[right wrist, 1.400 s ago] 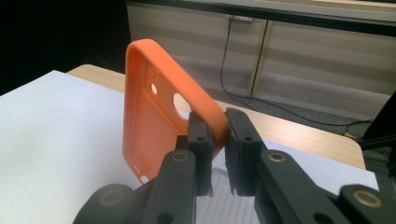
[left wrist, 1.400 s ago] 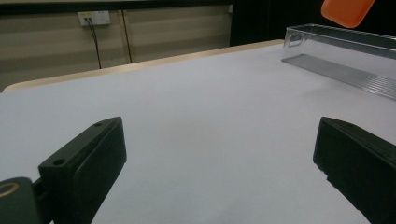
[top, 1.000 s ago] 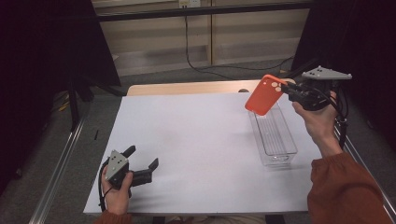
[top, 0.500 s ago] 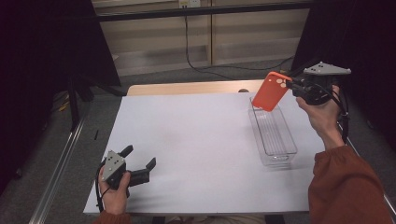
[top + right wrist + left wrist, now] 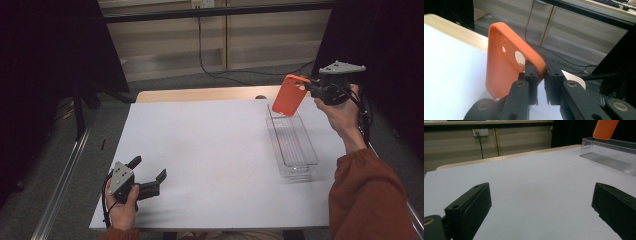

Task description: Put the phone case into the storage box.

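An orange phone case [image 5: 289, 94] hangs in the air over the far end of a clear plastic tray [image 5: 292, 140]. My right gripper [image 5: 314, 90] is shut on the case's edge near its camera cutout. In the right gripper view the case [image 5: 506, 62] stands upright, pinched between the two black fingers [image 5: 531, 75]. The case's lower tip [image 5: 605, 128] shows above the tray [image 5: 609, 152] in the left gripper view. My left gripper [image 5: 150, 175] rests low at the near left of the white table [image 5: 200, 145], open with nothing between its fingers [image 5: 471, 205].
The tray lies lengthwise along the table's right side with nothing visible inside it. A wooden strip [image 5: 200, 94] borders the table's far edge. A metal rail [image 5: 65, 175] runs along the left. Cables [image 5: 205, 50] hang behind the table.
My right gripper has carried the orange case a little to the right, to a spot over the tray's far end. The left gripper has stayed where it was.
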Action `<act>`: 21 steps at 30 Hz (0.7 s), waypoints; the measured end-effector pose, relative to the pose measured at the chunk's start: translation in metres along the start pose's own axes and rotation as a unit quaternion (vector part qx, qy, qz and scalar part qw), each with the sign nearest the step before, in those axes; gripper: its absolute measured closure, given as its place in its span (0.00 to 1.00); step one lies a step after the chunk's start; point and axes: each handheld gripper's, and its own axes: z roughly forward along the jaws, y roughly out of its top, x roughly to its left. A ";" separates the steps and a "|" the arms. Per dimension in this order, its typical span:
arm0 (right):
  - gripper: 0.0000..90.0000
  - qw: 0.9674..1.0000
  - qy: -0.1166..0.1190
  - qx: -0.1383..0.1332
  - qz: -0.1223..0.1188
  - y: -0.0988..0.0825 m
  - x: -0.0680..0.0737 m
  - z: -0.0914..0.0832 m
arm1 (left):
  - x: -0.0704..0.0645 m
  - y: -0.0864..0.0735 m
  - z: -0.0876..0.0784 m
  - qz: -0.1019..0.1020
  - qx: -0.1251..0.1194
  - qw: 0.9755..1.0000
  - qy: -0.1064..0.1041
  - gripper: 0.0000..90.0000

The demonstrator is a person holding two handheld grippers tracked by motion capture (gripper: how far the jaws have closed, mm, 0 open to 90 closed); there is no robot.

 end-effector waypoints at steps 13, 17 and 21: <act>0.90 0.999 -0.006 0.033 -0.035 -0.007 0.001 0.033 | -0.002 0.000 -0.001 0.003 -0.002 1.000 -0.003 0.03; 0.90 0.998 -0.006 0.043 -0.045 -0.010 0.005 0.042 | -0.001 0.000 0.000 0.003 -0.001 1.000 -0.004 0.03; 0.90 0.998 -0.012 0.046 -0.043 -0.013 0.005 0.048 | -0.001 0.000 -0.001 0.003 -0.002 1.000 -0.004 0.03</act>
